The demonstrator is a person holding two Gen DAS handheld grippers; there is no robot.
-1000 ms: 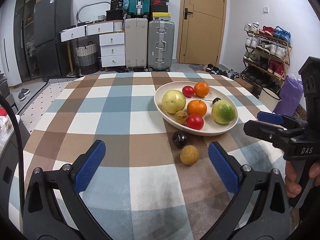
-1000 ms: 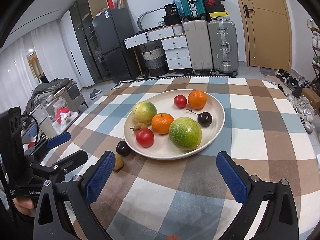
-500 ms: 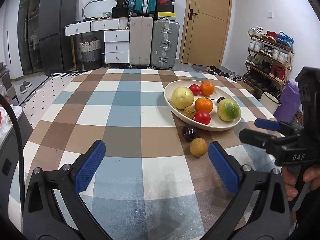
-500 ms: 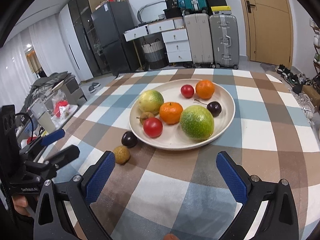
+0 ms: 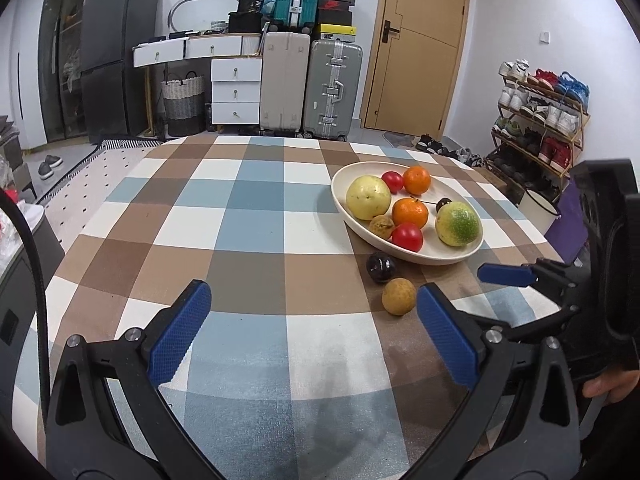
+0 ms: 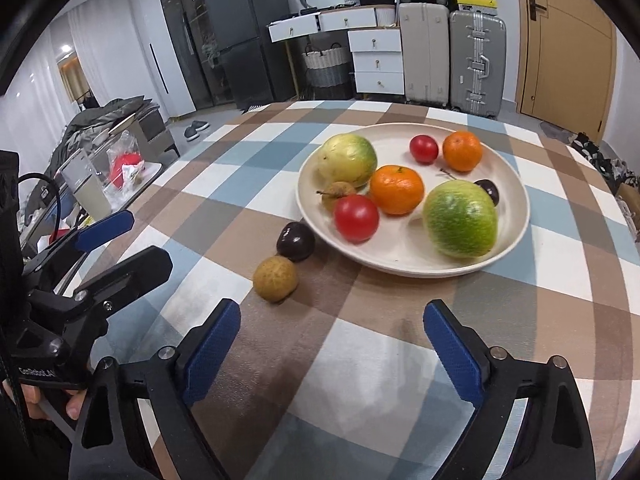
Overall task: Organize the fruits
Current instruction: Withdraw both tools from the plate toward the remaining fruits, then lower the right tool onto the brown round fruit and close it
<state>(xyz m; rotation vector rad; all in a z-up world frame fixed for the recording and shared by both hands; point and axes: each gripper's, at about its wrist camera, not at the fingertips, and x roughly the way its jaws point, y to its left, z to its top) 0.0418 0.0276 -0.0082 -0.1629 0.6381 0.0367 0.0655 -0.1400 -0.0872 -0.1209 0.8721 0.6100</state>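
Held right tongs (image 6: 332, 344) wide and empty, jaws just narrowing, lined up short of longan (image 6: 275, 279) and dark plum (image 6: 295, 241) outside plate (image 6: 516, 216). Left tongs (image 5: 312, 328) likewise gaped empty, waiting beside.

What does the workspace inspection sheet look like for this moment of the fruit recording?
Surface: round table under a checked tablecloth, brown, blue and white.
Job's things: cream plate holding two green-yellow fruits, two oranges, two red fruits, a small brown fruit and a dark one; dark plum and brown longan lie on the cloth beside the plate, outside it.
Clutter: nothing seen on the table apart from these.
Grippers: left tongs open, nothing between them; right tongs open, nothing between them, jaws just been closing a little.
Cables: black cable at the left edge of the left view.
Surroundings: suitcases, white drawers, wooden door, shoe rack.
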